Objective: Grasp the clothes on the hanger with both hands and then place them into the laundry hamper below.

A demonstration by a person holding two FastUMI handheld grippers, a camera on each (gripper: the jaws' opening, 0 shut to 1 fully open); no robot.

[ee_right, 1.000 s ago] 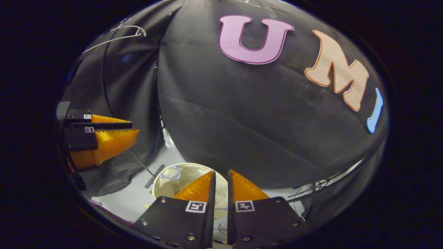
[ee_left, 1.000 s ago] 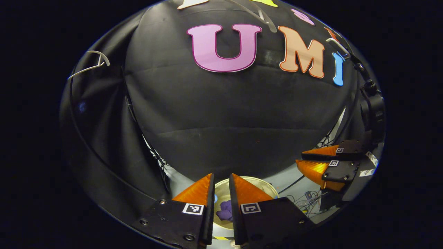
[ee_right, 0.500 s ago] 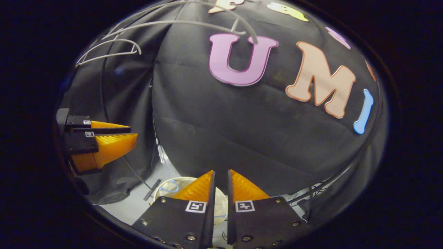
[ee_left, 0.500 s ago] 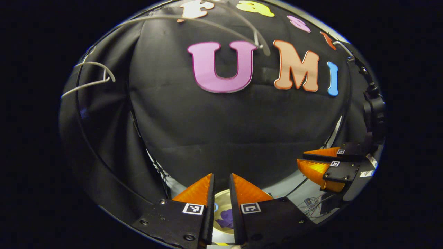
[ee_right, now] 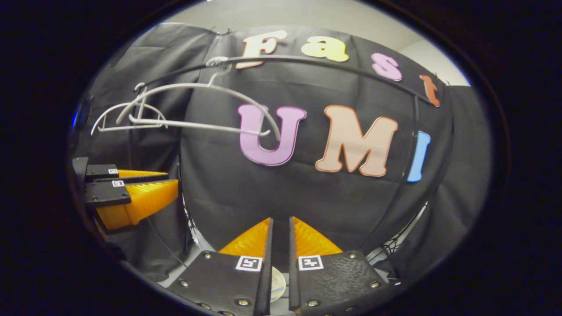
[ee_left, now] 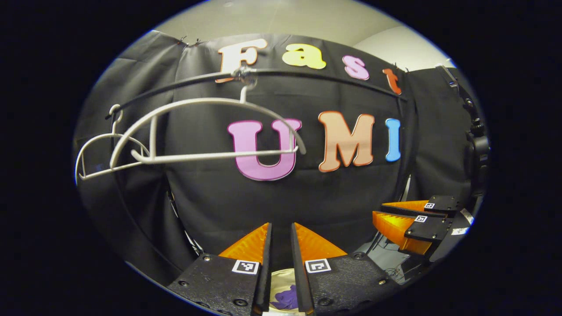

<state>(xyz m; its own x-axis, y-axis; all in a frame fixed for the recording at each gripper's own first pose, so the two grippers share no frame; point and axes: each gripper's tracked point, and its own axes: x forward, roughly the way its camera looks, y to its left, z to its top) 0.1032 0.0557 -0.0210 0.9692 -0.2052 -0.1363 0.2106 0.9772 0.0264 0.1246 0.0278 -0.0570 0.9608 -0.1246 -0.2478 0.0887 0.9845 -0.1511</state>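
Both grippers have lifted: 2 bare hangers point(ee_left: 206, 131) now hang on the rail point(ee_left: 307, 77). Left gripper point(ee_left: 281, 230) and right gripper point(ee_right: 280, 226) nearly closed, empty. Hamper point(ee_left: 281, 277) with purple garment point(ee_left: 285, 298) mostly hidden.

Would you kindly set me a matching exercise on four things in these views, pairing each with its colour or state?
Things:
1. big hanger
2. rail
3. cloth
4. hamper

Descriptions:
A. cream
B. white and bare, hooked on the rail
C. purple, lying in the hamper
D. black, running high across the wall

Pairs: 1-B, 2-D, 3-C, 4-A
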